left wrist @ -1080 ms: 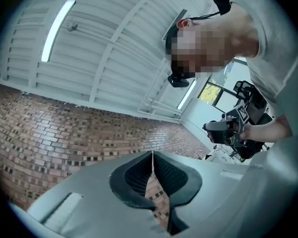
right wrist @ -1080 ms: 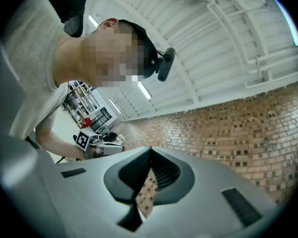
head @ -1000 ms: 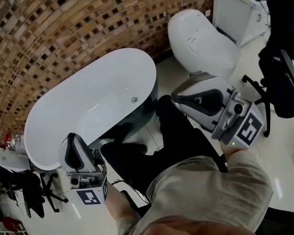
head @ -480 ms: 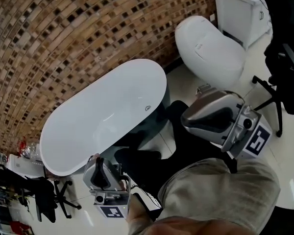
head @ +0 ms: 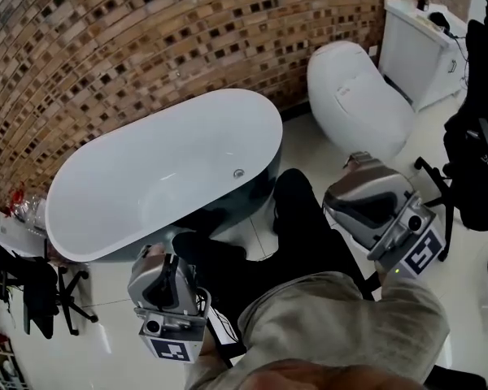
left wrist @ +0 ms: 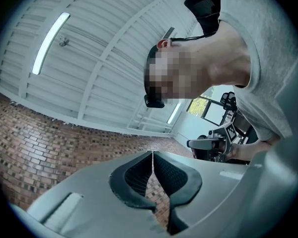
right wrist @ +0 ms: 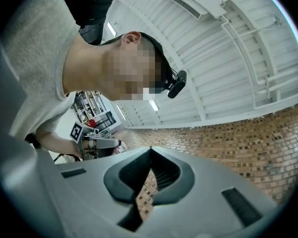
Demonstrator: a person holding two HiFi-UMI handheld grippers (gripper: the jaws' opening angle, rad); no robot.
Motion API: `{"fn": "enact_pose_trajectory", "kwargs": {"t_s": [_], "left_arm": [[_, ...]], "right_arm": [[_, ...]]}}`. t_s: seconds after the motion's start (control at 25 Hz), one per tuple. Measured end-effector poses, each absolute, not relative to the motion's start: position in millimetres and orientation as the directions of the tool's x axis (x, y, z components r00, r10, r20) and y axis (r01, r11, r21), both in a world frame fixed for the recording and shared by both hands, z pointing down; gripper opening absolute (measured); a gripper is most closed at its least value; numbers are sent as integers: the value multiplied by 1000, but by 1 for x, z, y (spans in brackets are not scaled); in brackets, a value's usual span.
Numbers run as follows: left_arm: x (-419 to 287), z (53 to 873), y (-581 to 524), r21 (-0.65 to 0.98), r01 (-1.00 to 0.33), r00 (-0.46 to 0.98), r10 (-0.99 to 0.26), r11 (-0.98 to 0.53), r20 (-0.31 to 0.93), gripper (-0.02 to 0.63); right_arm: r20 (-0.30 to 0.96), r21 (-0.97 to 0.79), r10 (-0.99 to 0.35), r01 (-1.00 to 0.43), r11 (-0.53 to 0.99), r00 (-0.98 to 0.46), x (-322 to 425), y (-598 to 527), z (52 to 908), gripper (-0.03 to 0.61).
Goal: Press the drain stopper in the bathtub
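1. The white bathtub (head: 146, 177) held its drain stopper (head: 238, 173), set in the tub floor near the right end, well apart from both grippers.
2. A second earlier your left gripper (left wrist: 152, 153) overlapped the tub's near rim. It had since drawn back clear, fingers clenched on nothing, like those of the right gripper (right wrist: 150, 150).
3. The brick wall (head: 146, 39) hemmed the far rim and the toilet (head: 358, 96) stood to the right, with open floor (head: 305, 140) between.
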State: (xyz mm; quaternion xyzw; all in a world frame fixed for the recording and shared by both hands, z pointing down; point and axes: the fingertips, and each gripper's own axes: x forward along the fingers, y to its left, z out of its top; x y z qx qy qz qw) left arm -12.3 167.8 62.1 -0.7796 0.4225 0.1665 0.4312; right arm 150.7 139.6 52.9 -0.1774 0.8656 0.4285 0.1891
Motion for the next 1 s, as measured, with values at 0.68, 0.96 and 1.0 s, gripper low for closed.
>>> {"fn": "enact_pose_trajectory", "kwargs": {"t_s": [0.68,0.96,1.0], "left_arm": [[-8,70,165,-526,-798,595,-522,-294,-611,3],[-6,73,163,-530,-791,604,-523,-304,-602,3],[-6,73,163,-531,-791,605,-523,-304,-601,3]], "right_arm": [[-456,697,-146,-455,554,-878,148,135,60,2],[-451,697,-152,-454,555,-879,146,133,63,2],[-451,697,-152,-454,555,-879,146,133,63,1]]}}
